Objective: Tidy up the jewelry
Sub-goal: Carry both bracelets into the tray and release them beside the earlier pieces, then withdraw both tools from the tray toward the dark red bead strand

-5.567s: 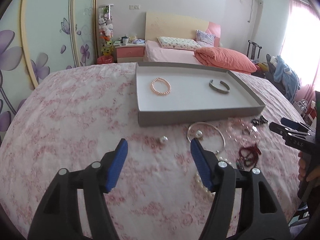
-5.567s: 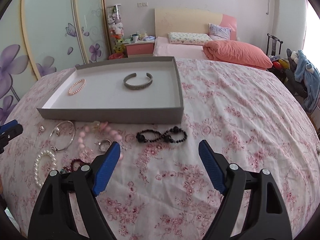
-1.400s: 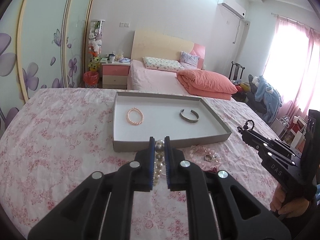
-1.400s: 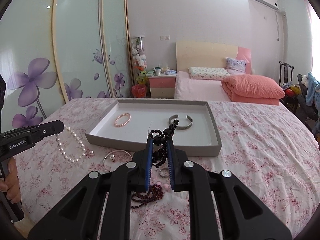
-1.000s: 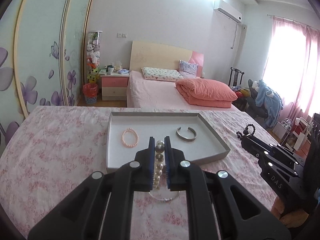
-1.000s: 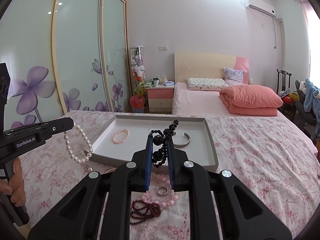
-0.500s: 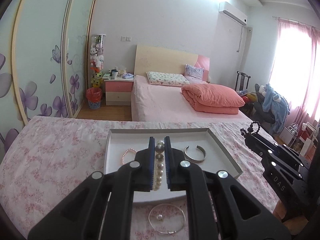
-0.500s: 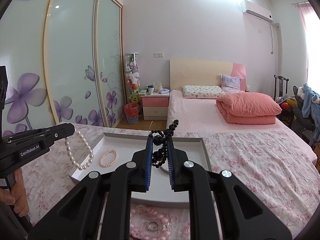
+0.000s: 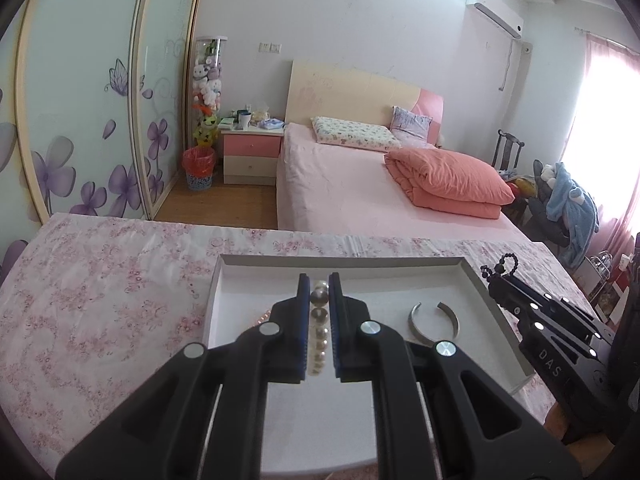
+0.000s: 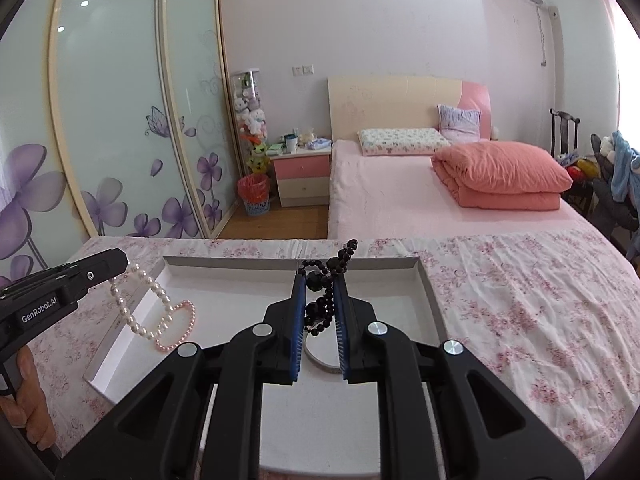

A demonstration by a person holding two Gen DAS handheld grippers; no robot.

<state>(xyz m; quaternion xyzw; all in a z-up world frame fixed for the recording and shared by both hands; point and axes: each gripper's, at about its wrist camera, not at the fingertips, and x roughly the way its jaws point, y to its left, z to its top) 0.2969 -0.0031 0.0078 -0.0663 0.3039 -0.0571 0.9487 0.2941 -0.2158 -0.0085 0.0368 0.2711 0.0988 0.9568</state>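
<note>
My left gripper (image 9: 319, 282) is shut on a white pearl strand (image 9: 319, 320), which hangs in a loop (image 10: 140, 308) over the left part of the grey tray (image 9: 478, 284). My right gripper (image 10: 320, 280) is shut on a black bead bracelet (image 10: 326, 276), held above the tray (image 10: 430, 296) near its middle. Inside the tray lie a pink bead bracelet (image 10: 180, 326) at the left and a silver cuff bangle (image 9: 434, 318) at the right, the cuff partly hidden behind my right fingers in the right wrist view. Both grippers hover over the tray.
The tray sits on a pink floral bedspread (image 9: 100, 280). Beyond it stand a pink bed (image 9: 360, 184) with a folded orange quilt (image 9: 448, 180), a nightstand (image 9: 252, 152) and sliding wardrobe doors (image 9: 100, 100). A hand (image 10: 28, 400) holds the left gripper's handle.
Both grippers have moved forward and slightly down, from short of the tray to over it, each still holding its strand. The loose jewelry on the bedspread has dropped out of view.
</note>
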